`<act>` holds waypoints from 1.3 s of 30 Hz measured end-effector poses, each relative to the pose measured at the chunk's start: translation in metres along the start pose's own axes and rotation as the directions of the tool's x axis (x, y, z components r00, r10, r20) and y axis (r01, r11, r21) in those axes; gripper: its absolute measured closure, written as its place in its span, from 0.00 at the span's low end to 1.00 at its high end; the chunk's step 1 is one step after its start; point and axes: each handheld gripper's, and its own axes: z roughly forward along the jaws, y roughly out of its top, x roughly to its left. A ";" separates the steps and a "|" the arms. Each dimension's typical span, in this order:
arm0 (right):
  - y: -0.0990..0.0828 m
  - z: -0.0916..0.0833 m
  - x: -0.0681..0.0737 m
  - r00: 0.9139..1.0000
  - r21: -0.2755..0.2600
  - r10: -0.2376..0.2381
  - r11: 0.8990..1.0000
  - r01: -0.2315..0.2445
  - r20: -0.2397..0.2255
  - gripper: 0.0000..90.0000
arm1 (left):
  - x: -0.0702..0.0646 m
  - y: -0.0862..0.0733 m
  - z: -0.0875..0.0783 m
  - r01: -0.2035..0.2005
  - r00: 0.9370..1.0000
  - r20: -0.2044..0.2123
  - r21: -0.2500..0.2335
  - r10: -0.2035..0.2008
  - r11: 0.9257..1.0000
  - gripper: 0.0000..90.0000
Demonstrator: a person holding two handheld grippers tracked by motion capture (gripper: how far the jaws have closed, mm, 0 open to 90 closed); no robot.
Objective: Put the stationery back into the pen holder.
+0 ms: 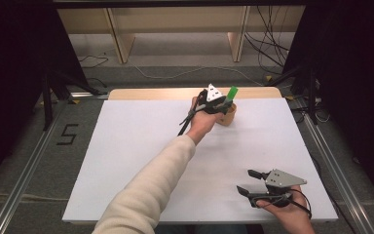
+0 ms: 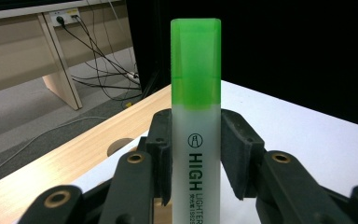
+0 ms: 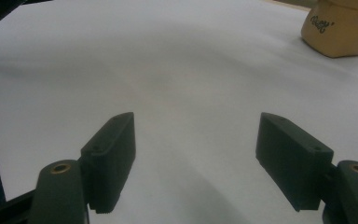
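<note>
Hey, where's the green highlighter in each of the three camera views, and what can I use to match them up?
High view: green highlighter at top centre, in the left gripper, above the tan cup.
Left gripper view: centre, upright between the jaws, green cap up.
Right gripper view: none to point to.
Shared landmark: the tan cup, top right in the right gripper view.

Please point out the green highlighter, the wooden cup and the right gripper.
green highlighter [image 2: 196,140]: left gripper view, its white barrel.
wooden cup [image 3: 340,32]: right gripper view, its side wall.
right gripper [image 1: 247,182]: high view, between its fingertips.
</note>
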 end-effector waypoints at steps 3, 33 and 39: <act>0.000 0.000 0.000 1.000 -0.002 0.003 1.000 -0.003 -0.002 0.32 | 0.000 0.003 0.002 0.000 1.000 0.001 -0.005 0.000 1.000 0.74; 0.000 0.000 -0.001 1.000 -0.002 -0.003 1.000 0.003 -0.003 0.32 | 0.001 0.017 0.021 -0.002 1.000 -0.005 -0.017 0.002 1.000 0.74; -0.001 0.000 -0.001 1.000 0.000 0.004 1.000 -0.004 -0.002 0.32 | -0.001 0.017 0.024 0.001 1.000 -0.002 -0.019 -0.001 1.000 0.74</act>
